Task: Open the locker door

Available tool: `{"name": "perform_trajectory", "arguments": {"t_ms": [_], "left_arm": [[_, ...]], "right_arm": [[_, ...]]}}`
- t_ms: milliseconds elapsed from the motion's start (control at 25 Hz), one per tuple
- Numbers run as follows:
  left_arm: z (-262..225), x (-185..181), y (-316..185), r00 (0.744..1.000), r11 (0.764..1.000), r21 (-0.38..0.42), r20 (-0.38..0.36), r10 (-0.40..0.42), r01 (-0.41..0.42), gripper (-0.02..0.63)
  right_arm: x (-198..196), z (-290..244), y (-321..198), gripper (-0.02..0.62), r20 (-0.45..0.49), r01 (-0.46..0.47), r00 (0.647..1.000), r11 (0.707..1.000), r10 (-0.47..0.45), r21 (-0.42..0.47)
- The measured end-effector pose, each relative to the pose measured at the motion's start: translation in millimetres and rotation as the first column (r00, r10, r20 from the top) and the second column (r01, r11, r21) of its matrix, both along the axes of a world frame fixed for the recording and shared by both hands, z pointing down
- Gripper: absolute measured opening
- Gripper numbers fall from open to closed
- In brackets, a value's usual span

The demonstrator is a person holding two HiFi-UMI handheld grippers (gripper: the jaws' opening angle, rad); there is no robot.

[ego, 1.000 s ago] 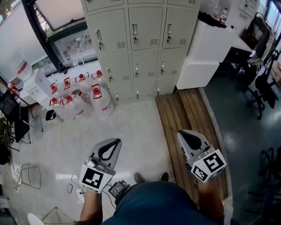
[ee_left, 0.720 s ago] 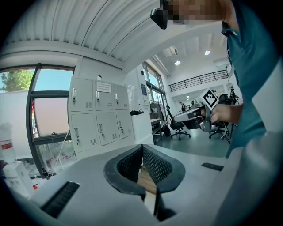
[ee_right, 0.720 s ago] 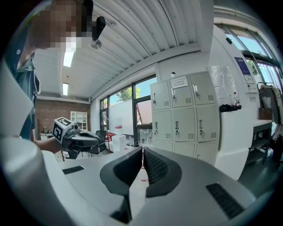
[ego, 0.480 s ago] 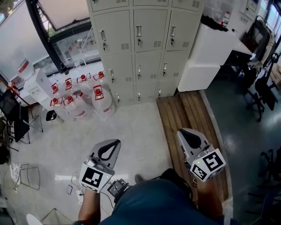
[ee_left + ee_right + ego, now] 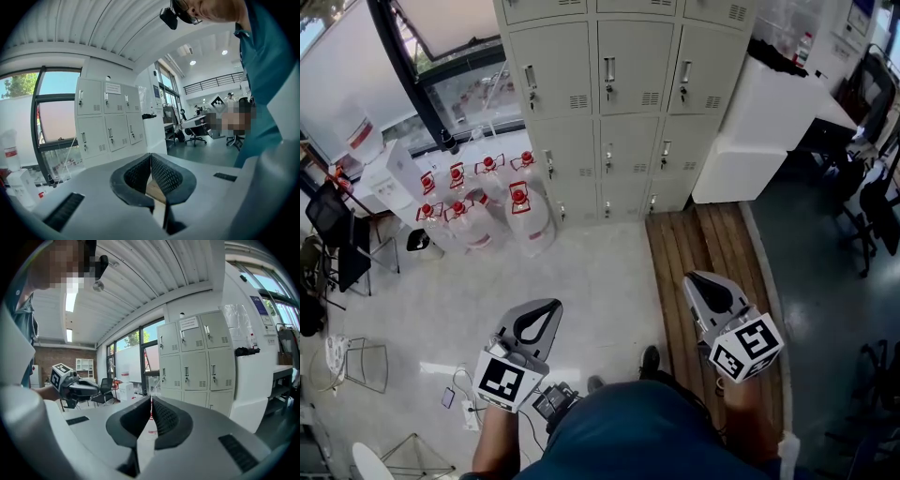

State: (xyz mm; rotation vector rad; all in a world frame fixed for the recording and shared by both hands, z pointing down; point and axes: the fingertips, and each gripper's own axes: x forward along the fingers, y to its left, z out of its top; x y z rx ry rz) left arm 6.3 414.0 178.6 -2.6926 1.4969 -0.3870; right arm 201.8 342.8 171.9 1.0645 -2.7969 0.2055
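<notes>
The lockers (image 5: 623, 103) stand against the far wall, all doors shut, well apart from both claws and straight ahead of them; the left gripper (image 5: 551, 303) has its jaws pressed together at the tips with nothing between them; the right gripper (image 5: 694, 279) is likewise closed and empty, above the wooden floor strip (image 5: 712, 246); water bottles (image 5: 517, 208) cluster left of the lockers; compared with a second ago, the lockers sit lower and slightly further right in the head view, and one shoe (image 5: 649, 359) has stepped forward.

Left gripper (image 5: 536, 323) and right gripper (image 5: 710, 293) held low, side by side, jaws closed tip to tip, both empty.
</notes>
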Motion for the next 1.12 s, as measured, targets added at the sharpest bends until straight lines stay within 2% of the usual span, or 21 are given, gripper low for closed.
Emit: {"name": "perform_trajectory", "arguments": {"t_ms": [280,600,840,1120], "left_arm": [[3,13,-41,0.999,0.999,-0.004,-0.018,-0.049,0.049,0.018],[18,4,-77,0.991,0.991,-0.046,-0.022,-0.13,0.129,0.018],[23,15,-108,0.99,0.989,-0.055,-0.029,-0.141,0.139,0.018],[24,39,-145,0.992,0.99,-0.054,-0.013,-0.128,0.127,0.018]], "right_arm": [[-3,12,-51,0.038,-0.006,0.075,0.997,0.997,-0.076,-0.022],[-17,19,-101,0.038,-0.013,0.15,0.989,0.988,-0.15,-0.037],[-16,25,-131,0.038,-0.017,0.173,0.985,0.983,-0.174,-0.056],[7,31,-165,0.038,-0.012,0.177,0.984,0.982,-0.178,-0.061]]}}
